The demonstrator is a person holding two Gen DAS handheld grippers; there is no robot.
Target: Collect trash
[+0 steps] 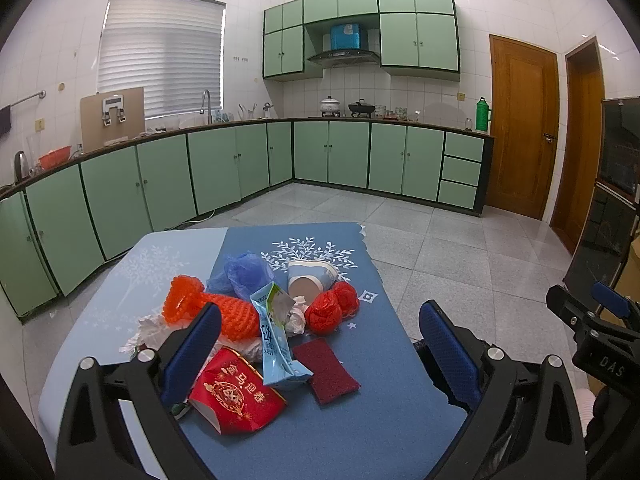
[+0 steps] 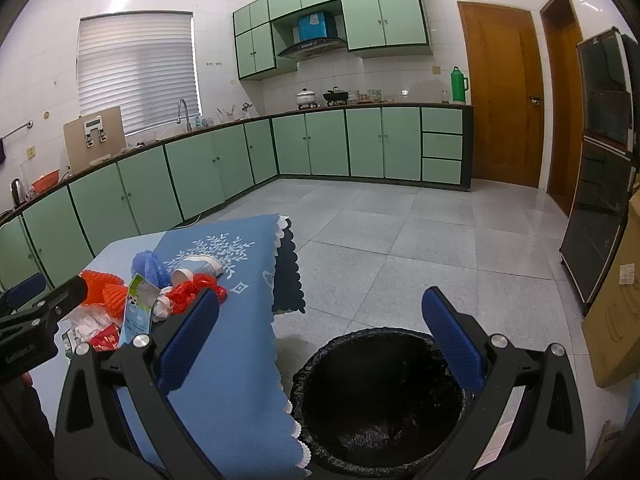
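Left wrist view: the trash sits heaped on the blue tabletop [image 1: 360, 420]. The left gripper [image 1: 320, 354] hovers above it with its fingers [image 1: 192, 354] spread wide, holding nothing. One finger hides part of the red packet [image 1: 236, 396] and the orange mesh [image 1: 224, 316]; white crumpled paper [image 1: 148, 330] is mostly buried. A light blue wrapper [image 1: 276, 340], maroon scouring pad [image 1: 324, 372], paper cup [image 1: 310, 278], blue bag [image 1: 244, 272] and red net [image 1: 332, 306] lie touching or just beside each other.

Right wrist view: the right gripper [image 2: 320, 340], wide open and empty, hangs over the black-lined bin [image 2: 380, 404] beside the tabletop; the bin's inside is too dark to read
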